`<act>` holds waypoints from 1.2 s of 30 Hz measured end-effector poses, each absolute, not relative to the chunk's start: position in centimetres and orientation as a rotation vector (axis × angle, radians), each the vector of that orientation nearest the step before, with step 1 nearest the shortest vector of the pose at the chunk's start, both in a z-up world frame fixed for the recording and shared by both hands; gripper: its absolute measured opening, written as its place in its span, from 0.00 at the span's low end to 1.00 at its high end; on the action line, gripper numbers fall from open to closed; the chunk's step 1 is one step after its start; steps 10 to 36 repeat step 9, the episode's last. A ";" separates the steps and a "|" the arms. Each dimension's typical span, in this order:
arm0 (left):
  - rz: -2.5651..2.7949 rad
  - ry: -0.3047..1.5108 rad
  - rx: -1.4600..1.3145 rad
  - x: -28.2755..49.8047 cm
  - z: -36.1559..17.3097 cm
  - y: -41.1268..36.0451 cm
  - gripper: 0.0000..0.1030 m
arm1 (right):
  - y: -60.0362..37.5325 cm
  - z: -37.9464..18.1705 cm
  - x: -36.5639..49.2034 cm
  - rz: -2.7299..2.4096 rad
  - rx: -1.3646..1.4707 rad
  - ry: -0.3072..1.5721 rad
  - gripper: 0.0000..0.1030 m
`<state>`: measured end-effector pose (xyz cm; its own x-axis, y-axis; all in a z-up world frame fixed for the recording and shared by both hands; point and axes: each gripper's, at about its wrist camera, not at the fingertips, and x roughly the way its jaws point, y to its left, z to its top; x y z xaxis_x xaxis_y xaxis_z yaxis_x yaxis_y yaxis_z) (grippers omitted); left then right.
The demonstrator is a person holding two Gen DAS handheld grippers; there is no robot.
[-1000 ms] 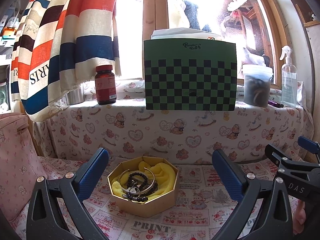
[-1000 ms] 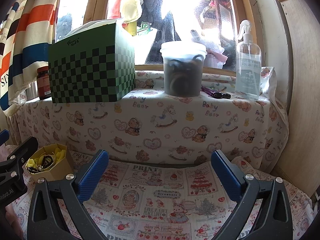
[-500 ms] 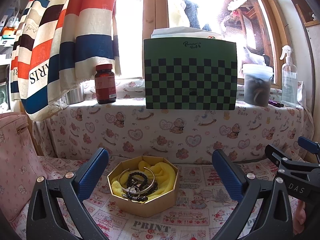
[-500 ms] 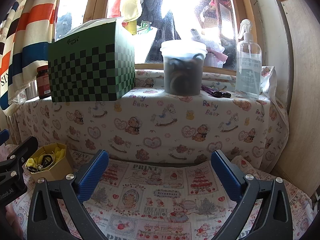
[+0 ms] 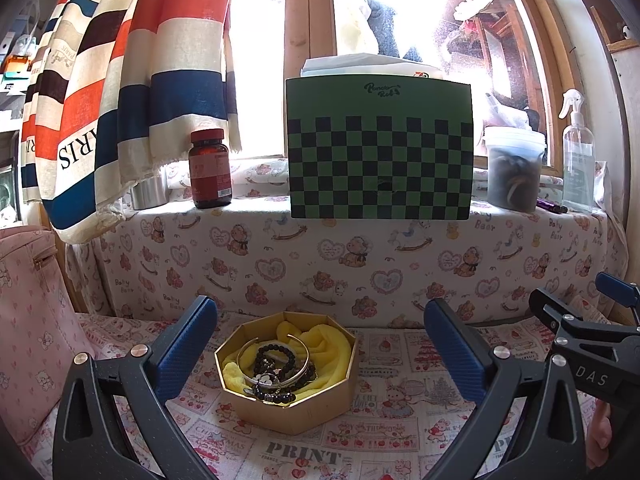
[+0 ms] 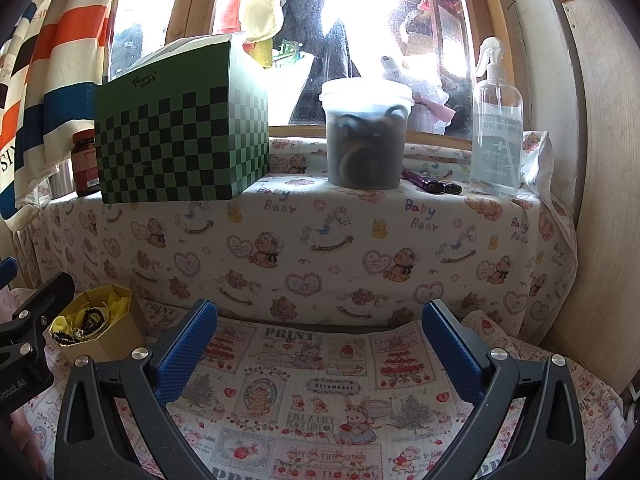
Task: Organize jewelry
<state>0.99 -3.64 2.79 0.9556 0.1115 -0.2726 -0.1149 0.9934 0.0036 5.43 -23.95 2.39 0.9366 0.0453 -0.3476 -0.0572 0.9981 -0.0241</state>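
Bracelets [image 5: 276, 370] lie in a heap on yellow cloth inside the gold box [image 5: 288, 408], near the table's back edge. Left gripper [image 5: 318, 344] and right gripper [image 6: 318, 344] both have fingers spread wide, holding nothing. Beads look light and slippery; the thin bangle's rim seems best to pinch.

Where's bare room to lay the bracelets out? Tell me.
Free: the printed cloth right of the gold octagonal box, running toward the wall. Crowded: the sill, taken by the red bottle, checkered box, tub and spray bottle.
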 end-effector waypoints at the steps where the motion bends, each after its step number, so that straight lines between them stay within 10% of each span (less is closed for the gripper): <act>1: 0.115 0.277 -0.013 1.0 2.8 -3.7 1.00 | -23.9 2.4 5.4 0.052 -0.034 0.354 1.00; 36: 0.113 0.276 -0.009 1.0 2.8 -3.6 1.00 | -24.0 2.3 5.4 0.054 -0.036 0.356 1.00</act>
